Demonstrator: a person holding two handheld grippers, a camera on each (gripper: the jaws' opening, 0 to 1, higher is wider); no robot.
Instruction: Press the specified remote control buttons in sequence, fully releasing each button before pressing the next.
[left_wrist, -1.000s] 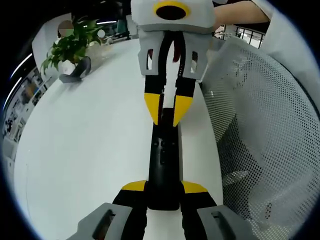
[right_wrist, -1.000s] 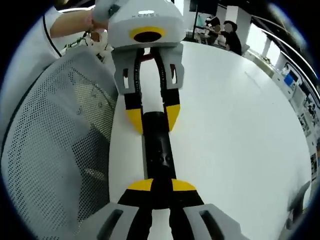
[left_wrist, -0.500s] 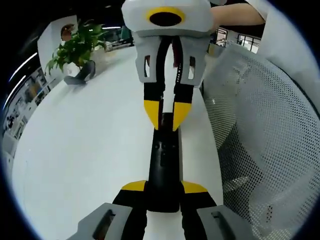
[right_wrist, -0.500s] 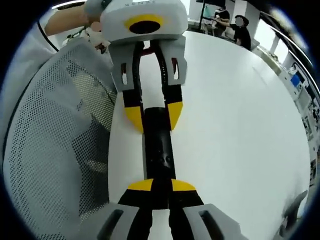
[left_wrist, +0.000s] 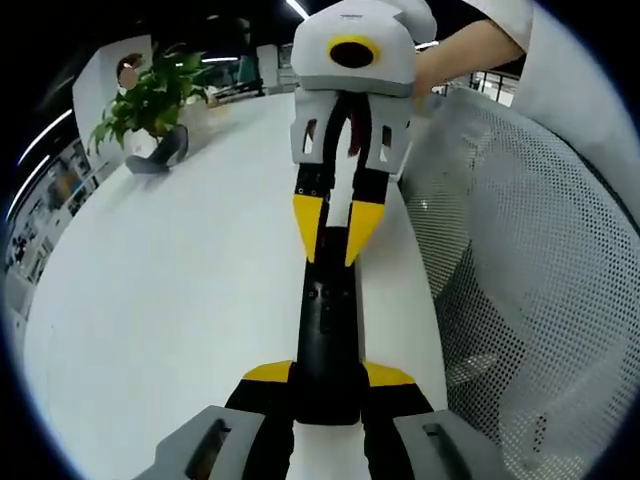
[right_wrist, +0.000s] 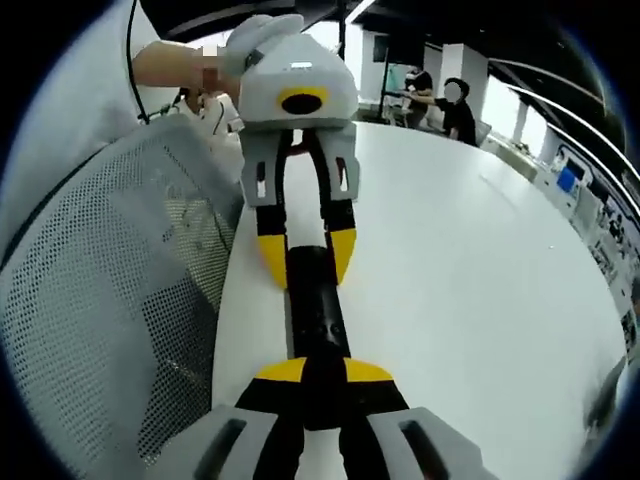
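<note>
Between both grippers: remote (left_wrist: 328, 330) lengthwise, ends toward each.

Pretty bright overall, lit from ceiling strip lights (left_wrist: 296, 8) overhead. The white table (left_wrist: 180, 290) is a bit washed out, with only soft shadows cast. Heavy fisheye bending is seen at the edges, and the background gets blurry there.
</note>
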